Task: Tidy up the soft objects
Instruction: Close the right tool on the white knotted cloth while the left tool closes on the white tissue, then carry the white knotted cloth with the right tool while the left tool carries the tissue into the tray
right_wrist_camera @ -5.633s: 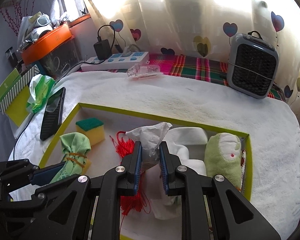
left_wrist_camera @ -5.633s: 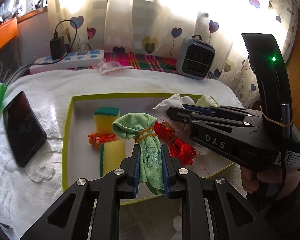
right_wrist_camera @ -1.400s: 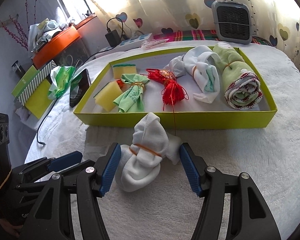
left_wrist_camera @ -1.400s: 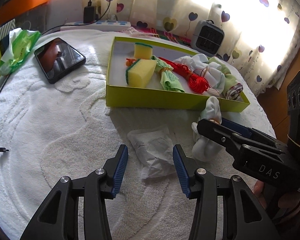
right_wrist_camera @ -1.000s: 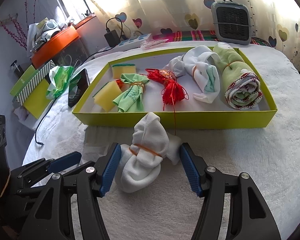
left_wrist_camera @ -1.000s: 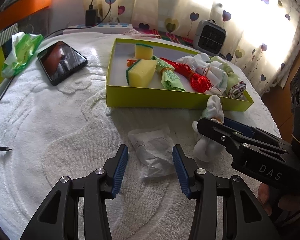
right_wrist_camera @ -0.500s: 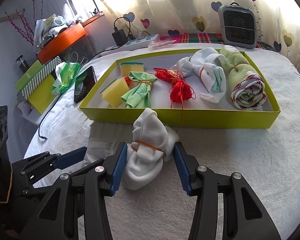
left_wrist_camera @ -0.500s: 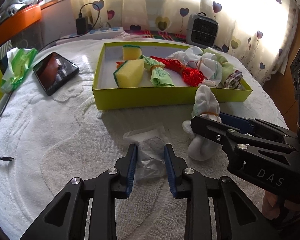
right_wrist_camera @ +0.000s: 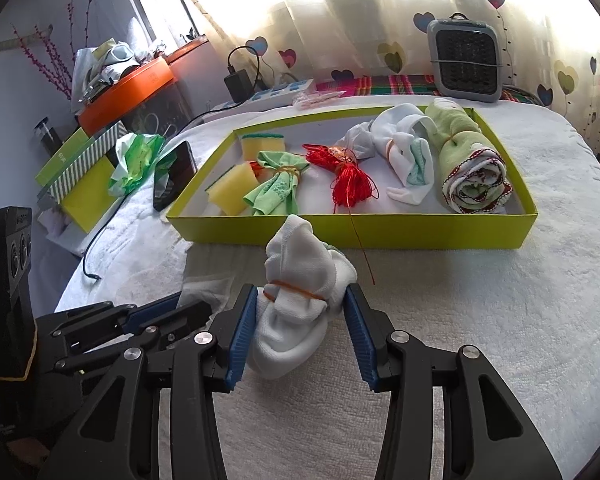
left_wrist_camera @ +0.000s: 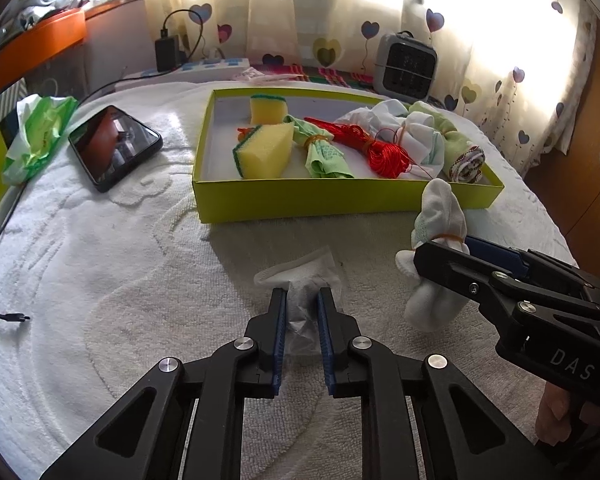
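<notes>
A domestic room, probably a bedroom or living room. Sheer curtains point(right_wrist_camera: 380, 20) printed with coloured hearts hang across a sunlit window behind the work surface, which is covered by a white terry towel point(left_wrist_camera: 100, 260) with a raised pattern. A plaid cloth point(right_wrist_camera: 384, 82) runs along the sill side, carrying a small grey portable heater point(right_wrist_camera: 466, 66) and a white power strip point(right_wrist_camera: 278, 94) with a black charger point(right_wrist_camera: 238, 78) plugged in. A smartphone point(left_wrist_camera: 114, 146) lies on the towel. At the left, an orange tray point(right_wrist_camera: 128, 94) piled with household clutter, striped and lime gift boxes point(right_wrist_camera: 82, 160) and a spray of pink artificial blossoms point(right_wrist_camera: 48, 56) complete the homely setting.
</notes>
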The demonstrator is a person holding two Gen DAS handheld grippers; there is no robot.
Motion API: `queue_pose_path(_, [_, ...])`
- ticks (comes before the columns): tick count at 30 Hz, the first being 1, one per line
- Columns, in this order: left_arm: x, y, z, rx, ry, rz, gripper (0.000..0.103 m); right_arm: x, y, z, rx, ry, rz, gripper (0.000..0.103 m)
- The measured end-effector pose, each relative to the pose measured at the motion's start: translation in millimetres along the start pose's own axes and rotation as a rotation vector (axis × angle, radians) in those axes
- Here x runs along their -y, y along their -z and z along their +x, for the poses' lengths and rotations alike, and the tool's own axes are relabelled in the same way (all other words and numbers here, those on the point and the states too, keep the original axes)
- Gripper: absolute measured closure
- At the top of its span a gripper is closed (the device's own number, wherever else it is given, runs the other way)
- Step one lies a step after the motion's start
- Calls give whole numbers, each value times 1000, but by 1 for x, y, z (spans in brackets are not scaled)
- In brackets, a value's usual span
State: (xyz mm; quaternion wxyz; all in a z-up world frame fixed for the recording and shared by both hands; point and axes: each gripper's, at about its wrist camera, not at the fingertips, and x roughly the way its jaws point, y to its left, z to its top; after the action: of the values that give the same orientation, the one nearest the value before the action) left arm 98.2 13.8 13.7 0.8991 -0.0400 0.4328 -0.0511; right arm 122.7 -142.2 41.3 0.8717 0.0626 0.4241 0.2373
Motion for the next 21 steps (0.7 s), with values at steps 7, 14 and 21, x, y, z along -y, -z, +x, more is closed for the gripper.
queue_pose_path(7, [-1, 0, -2, 2, 3, -4, 90, 3, 3, -1, -5, 5, 15, 57])
queue_pose_path(14, [-1, 0, -3, 3, 4, -4, 90, 2, 6, 0, -17, 7, 11, 57])
queue_pose_path(21, [0, -1, -8, 11, 17, 2, 92, 2, 6, -1, -17, 8, 13, 57])
